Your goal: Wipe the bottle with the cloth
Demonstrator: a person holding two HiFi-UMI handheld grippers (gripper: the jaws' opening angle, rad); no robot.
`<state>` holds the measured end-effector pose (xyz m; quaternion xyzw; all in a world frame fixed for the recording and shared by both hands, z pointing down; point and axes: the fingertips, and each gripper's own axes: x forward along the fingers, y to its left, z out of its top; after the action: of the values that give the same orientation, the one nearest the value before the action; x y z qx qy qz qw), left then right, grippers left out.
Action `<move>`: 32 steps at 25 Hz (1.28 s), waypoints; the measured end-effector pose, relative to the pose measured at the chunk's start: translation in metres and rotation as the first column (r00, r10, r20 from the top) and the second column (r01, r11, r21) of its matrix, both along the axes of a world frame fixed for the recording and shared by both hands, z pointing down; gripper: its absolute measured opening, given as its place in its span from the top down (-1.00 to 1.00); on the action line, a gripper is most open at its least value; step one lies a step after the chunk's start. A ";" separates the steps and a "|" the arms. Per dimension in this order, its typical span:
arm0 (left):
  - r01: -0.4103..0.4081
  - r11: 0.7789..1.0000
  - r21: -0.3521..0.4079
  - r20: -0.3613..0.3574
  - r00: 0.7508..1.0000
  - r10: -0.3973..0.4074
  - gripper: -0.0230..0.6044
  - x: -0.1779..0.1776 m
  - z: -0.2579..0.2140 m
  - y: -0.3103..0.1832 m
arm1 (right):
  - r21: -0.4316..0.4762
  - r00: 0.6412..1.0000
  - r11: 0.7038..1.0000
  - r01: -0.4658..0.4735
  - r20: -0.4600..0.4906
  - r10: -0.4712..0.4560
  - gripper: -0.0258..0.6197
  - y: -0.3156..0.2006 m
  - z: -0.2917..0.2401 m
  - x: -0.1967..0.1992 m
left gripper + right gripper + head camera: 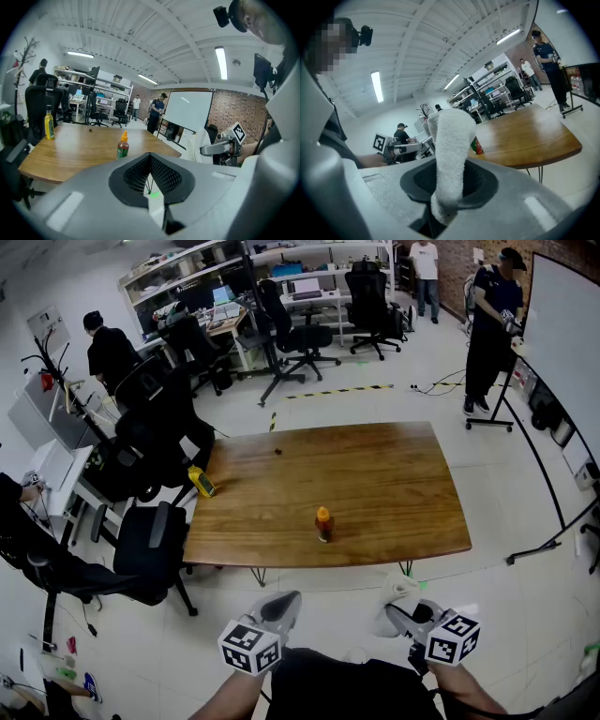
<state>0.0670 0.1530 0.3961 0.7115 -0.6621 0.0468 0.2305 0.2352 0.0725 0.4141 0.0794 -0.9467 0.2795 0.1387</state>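
The upright bottle (323, 523) stood on the table (394, 474) ahead, slightly nearer the left claw (284, 604) — pressed together, empty — than the right claw (401, 611) pinching the cloth (449, 140)

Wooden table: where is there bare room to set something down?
The right half of the table, from the orange-capped bottle to the right edge, is bare. The left edge is crowded: a yellow bottle on it, office chairs beside it.
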 end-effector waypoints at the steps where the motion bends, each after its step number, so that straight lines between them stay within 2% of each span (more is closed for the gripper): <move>1: -0.004 1.000 0.002 0.005 1.000 0.004 0.87 0.001 -0.001 -0.003 | 0.002 1.000 1.000 -0.003 0.002 0.003 0.69 -0.003 0.000 0.001; 12: -0.020 1.000 -0.018 0.041 0.999 0.021 0.87 -0.007 0.001 -0.009 | -0.030 1.000 0.999 -0.019 -0.007 0.019 0.69 -0.014 0.013 -0.008; 19: -0.056 0.998 -0.004 0.058 0.997 0.056 0.87 -0.046 0.007 -0.026 | -0.036 0.999 0.999 -0.034 -0.023 0.033 0.69 -0.026 0.019 -0.045; 23: -0.110 0.994 0.017 0.065 0.992 0.109 0.87 -0.075 0.009 -0.053 | -0.020 0.997 0.998 -0.056 -0.059 0.055 0.69 -0.041 0.016 -0.074; 27: -0.204 0.979 0.027 0.098 0.975 0.201 0.87 -0.102 0.014 -0.089 | 0.016 0.992 0.996 -0.090 -0.092 0.091 0.69 -0.064 0.013 -0.109; 32: -0.349 0.937 0.023 0.174 0.924 0.340 0.69 -0.124 0.026 -0.127 | 0.073 0.982 0.988 -0.134 -0.120 0.142 0.69 -0.095 0.009 -0.146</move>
<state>-0.0567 0.0255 0.4218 0.8161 -0.5449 0.1286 0.1434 0.0893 -0.0221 0.4230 0.1668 -0.9368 0.2524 0.1755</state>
